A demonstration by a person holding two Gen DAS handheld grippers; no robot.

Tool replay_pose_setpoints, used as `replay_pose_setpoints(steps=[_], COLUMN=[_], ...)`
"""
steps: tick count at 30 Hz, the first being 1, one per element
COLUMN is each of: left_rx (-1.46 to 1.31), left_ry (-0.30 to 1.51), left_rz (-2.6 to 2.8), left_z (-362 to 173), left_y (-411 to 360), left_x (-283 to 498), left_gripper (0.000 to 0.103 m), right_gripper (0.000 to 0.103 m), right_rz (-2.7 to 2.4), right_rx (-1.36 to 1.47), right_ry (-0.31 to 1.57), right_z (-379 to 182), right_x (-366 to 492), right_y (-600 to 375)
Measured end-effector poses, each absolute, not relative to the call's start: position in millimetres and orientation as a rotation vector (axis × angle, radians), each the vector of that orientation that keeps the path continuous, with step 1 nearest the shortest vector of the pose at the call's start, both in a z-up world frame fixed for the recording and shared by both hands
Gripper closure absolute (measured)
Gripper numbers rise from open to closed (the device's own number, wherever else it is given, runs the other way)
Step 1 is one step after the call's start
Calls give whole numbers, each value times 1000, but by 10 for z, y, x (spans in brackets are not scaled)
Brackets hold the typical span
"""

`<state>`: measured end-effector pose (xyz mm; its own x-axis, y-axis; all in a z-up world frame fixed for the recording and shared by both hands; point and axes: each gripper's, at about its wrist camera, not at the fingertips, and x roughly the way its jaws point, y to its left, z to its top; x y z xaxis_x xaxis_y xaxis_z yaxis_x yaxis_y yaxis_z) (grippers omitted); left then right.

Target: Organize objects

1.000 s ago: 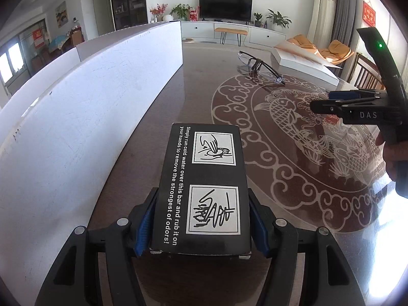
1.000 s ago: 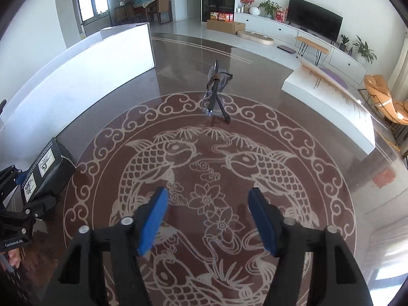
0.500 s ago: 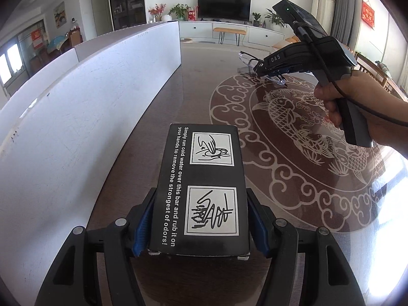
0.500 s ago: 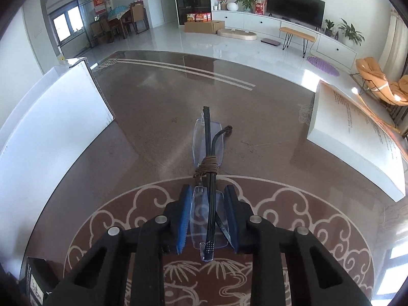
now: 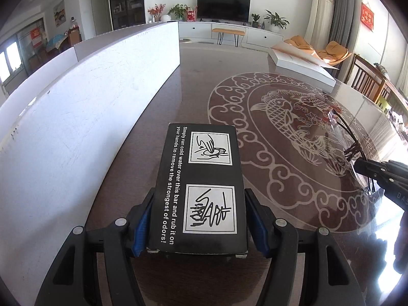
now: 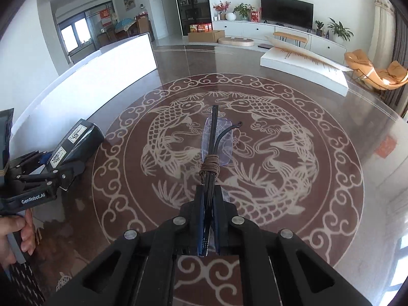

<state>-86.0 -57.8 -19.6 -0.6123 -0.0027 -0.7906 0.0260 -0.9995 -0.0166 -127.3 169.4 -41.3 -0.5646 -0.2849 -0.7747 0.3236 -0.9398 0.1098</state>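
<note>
My left gripper (image 5: pixel 201 225) is shut on a black box (image 5: pixel 202 186) with white print, which rests on the brown table next to the white panel. The box also shows in the right wrist view (image 6: pixel 76 141), at the left with the left gripper (image 6: pixel 51 164). My right gripper (image 6: pixel 209 219) is shut on folded clear-lens glasses (image 6: pixel 215 144) with black arms and a brown cord wrap, held above the fish medallion. In the left wrist view the glasses (image 5: pixel 344 137) and the right gripper (image 5: pixel 367 169) are at the right edge.
A long white panel (image 5: pixel 76 107) stands along the table's left side. A flat white box (image 6: pixel 303 66) lies at the far right of the table. The fish medallion (image 6: pixel 267 137) fills the table's middle. Wooden chairs (image 5: pixel 367 81) stand beyond the right edge.
My right gripper closed on the glasses at the far side, lifted them and carried them back over the medallion's middle. My left gripper stayed shut on the black box.
</note>
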Motion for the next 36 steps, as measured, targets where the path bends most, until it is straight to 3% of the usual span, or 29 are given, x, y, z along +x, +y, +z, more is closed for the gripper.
replay_pose_setpoints(steps=[3, 13, 18, 24, 25, 28, 30, 32, 34, 36], left_rx=[1376, 1376, 1397, 1426, 1429, 1461, 1493, 1518, 1522, 1522], left_ry=[39, 52, 185, 130, 98, 9, -55, -108, -108, -107], left_rz=[-2807, -2816, -2883, -2921, -2919, -2916, -2899, -2884, -2879, -2878], left_z=[-196, -196, -176, -172, -177, -201, -230, -250, -254, -255], left_y=[-581, -584, -522, -257, -219, -109, -42, 13, 17, 13], left_x=[-858, -834, -725, -607, -604, -630, -655, -678, -690, -688], left_gripper=[40, 40, 40, 39, 35, 17, 7, 0, 0, 0], right_gripper=[96, 96, 96, 96, 96, 80, 38, 31, 29, 13], right_rz=[-2517, -2534, -2573, -2644, -2650, -2689, -2692, -2689, -2672, -2660], right_rx=[1230, 1271, 1265, 1253, 1261, 1263, 1275, 1276, 1299, 1316], right_ry=[-2, 64, 38, 44, 35, 36, 32, 40, 48, 73], right_z=[-371, -243, -316, -392, -412, -422, -435, -449, -475, -500], right_x=[-1060, -1243, -767, -490, -497, -541, -592, -618, -651, -672], right_y=[1818, 1803, 1795, 1827, 1836, 1866, 1873, 1861, 1848, 1811])
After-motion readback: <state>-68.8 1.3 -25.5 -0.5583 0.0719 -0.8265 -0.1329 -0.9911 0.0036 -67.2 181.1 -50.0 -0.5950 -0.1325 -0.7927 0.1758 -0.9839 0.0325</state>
